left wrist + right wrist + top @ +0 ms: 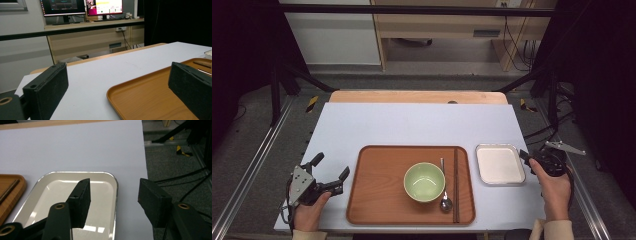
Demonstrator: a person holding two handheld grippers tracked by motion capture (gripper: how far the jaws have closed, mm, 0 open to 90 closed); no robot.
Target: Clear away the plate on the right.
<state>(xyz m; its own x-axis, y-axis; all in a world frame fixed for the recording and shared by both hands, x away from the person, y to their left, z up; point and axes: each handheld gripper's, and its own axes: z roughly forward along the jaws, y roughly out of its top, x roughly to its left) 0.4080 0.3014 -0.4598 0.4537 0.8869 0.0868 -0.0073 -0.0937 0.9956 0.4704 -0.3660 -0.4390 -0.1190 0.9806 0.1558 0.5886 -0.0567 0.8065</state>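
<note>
A brown wooden tray (377, 200) lies at the table's near middle. It carries an empty green bowl (424, 181), with a metal spoon (445, 202) and dark chopsticks (456, 185) to the bowl's right. A small white metal tray (499, 146) sits just right of it and holds nothing. My right gripper (527, 157) is at that tray's right rim. In the right gripper view its jaws (113, 192) straddle the rim of the metal tray (57, 192), one jaw over the inside and one outside, apart from it. My left gripper (332, 165) stands open left of the wooden tray (140, 97), nothing between its jaws (117, 82).
The pale tabletop (412, 125) stretches bare beyond both trays to a wooden strip at the far edge. Black frame posts and cables stand beside the table on the right. A desk with monitors (82, 6) is behind the table.
</note>
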